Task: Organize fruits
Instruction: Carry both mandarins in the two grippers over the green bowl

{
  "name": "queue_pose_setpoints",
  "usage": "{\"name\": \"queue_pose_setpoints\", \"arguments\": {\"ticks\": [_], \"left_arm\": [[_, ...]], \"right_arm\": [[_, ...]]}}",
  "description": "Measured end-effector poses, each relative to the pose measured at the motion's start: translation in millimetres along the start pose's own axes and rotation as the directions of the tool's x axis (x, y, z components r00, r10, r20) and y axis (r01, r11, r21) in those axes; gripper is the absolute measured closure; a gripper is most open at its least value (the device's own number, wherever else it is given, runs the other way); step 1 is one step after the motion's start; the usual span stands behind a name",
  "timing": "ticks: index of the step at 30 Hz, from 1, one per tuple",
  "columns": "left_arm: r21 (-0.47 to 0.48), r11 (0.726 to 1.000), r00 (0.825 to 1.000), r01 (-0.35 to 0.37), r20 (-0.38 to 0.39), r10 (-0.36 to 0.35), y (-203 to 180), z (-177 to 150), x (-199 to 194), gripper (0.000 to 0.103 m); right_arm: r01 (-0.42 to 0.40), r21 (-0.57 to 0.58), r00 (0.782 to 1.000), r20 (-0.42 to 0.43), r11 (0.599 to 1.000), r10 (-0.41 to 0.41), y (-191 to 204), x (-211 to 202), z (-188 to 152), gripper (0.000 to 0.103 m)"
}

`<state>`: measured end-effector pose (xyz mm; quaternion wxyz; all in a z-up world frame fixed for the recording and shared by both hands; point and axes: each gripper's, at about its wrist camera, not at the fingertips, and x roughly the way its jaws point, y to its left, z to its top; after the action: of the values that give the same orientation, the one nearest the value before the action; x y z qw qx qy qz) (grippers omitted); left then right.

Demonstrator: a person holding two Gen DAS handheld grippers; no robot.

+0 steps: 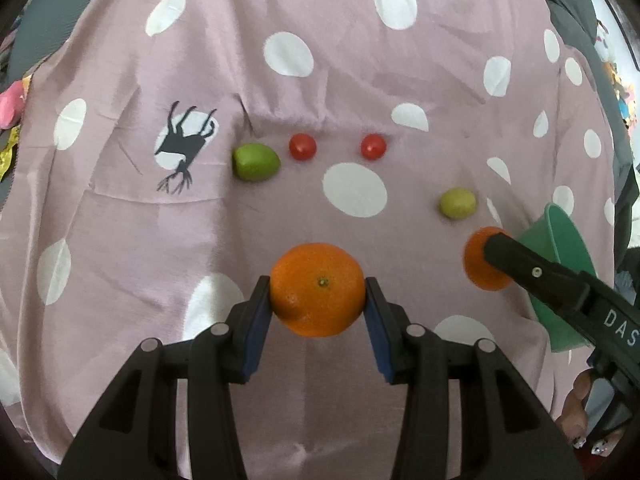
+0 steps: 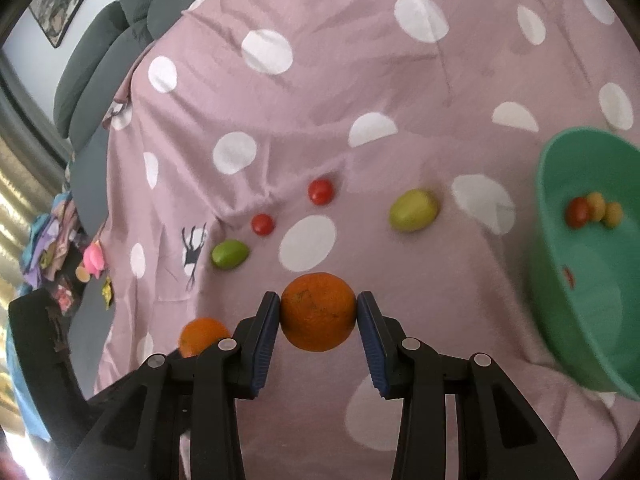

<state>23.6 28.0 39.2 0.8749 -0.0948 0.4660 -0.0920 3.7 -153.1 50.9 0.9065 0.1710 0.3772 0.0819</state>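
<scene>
I find my left gripper (image 1: 318, 294) clamped on one orange (image 1: 318, 289), and my right gripper (image 2: 318, 312) clamped on a second orange (image 2: 318, 311), both clear of the pink spotted cloth (image 1: 320, 92). Two limes and two tomatoes lie farther off. The green bowl (image 2: 560, 280) stands right, holding small fruits.

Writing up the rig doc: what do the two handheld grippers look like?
Both match: black plastic bodies, silver pivot pins, dark blue ribbed pads lining the jaws. Left gripper and right gripper show no cables. The right one's side carries white lettering, "DAS" readable in the left wrist view.
</scene>
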Motion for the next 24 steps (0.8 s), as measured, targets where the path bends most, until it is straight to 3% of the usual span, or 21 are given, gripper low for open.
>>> {"name": "queue_pose_setpoints", "arguments": {"ticks": [11,24], "left_arm": [[-0.034,0.999,0.998,0.041,0.041,-0.039,8,5,-17,0.059],[0.034,0.997,0.996,0.069,0.058,-0.070,-9,-1,-27,0.059]], "right_arm": [[0.010,0.039,0.998,0.063,0.999,-0.012,-15,-21,6,0.061],[0.051,0.017,0.993,0.105,0.999,-0.053,-11,-33,7,0.061]]}}
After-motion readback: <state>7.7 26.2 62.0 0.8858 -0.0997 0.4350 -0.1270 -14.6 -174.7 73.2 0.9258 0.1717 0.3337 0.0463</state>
